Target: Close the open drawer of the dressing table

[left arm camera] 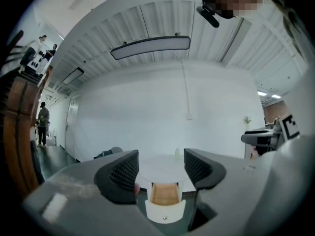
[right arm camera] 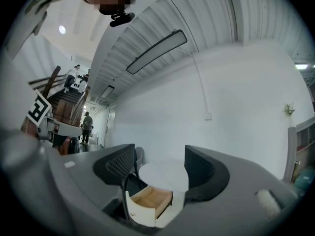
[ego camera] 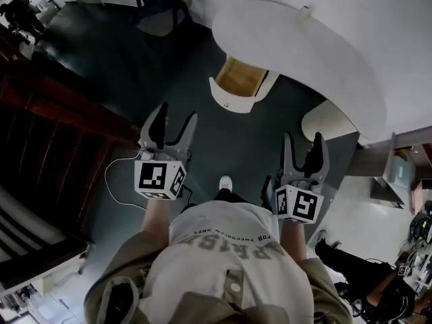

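Drawer (ego camera: 237, 81) sits pulled out beneath the white tabletop (ego camera: 317, 52), far ahead of me: pale wood inside, curved white front, small knob. Left gripper (ego camera: 175, 121) and right gripper (ego camera: 302, 140) jaws both spread.

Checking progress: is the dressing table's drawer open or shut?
Open. The drawer juts out from the dressing table, its wooden inside showing.

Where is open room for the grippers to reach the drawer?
Bare floor lies between the drawer front and the left gripper and right gripper, both open. The tabletop is mostly bare. Tighter at left, beside the wooden staircase.
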A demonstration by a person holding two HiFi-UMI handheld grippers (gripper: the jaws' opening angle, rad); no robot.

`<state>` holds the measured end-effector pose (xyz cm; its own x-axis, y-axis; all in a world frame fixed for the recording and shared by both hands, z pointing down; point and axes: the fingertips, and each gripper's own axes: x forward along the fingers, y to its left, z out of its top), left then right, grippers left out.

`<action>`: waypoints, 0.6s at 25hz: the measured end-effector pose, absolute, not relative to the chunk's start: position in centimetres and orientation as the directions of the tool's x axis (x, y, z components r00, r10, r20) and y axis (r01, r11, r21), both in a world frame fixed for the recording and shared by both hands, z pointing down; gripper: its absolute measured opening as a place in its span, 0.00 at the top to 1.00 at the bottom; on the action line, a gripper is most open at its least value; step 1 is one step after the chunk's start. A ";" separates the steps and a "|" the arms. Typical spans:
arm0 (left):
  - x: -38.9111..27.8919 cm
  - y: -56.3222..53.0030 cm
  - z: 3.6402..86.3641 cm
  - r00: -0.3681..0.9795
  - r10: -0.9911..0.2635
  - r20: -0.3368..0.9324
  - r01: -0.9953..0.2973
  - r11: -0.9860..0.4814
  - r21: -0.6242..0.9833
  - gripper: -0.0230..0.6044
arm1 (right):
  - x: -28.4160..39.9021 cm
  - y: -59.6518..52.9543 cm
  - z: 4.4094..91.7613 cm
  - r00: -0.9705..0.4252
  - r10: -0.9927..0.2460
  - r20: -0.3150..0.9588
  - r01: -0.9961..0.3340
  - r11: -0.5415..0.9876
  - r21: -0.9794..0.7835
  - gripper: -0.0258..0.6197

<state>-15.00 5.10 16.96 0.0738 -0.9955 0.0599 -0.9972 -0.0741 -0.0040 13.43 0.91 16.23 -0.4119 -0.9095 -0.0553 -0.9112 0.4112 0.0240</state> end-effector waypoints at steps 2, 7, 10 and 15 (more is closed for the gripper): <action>-15.1 3.4 16.4 0.065 -0.997 0.049 -0.998 -0.065 -0.009 0.48 | 13.3 -1.0 15.6 -0.422 -0.904 -0.066 -0.907 0.421 0.029 0.48; -15.6 0.4 17.4 0.042 -0.996 0.074 -0.999 -0.042 -0.005 0.48 | 12.7 -4.7 16.3 -0.449 -0.892 -0.052 -0.894 0.448 0.027 0.48; -15.8 -0.9 19.9 0.037 -0.990 0.133 -0.999 -0.037 -0.002 0.48 | 12.1 -6.4 18.1 -0.454 -0.891 -0.016 -0.891 0.454 0.013 0.48; -15.9 -3.6 25.3 0.059 -0.973 0.225 -0.998 -0.062 -0.004 0.48 | 10.5 -9.1 22.4 -0.460 -0.887 0.033 -0.888 0.460 -0.016 0.48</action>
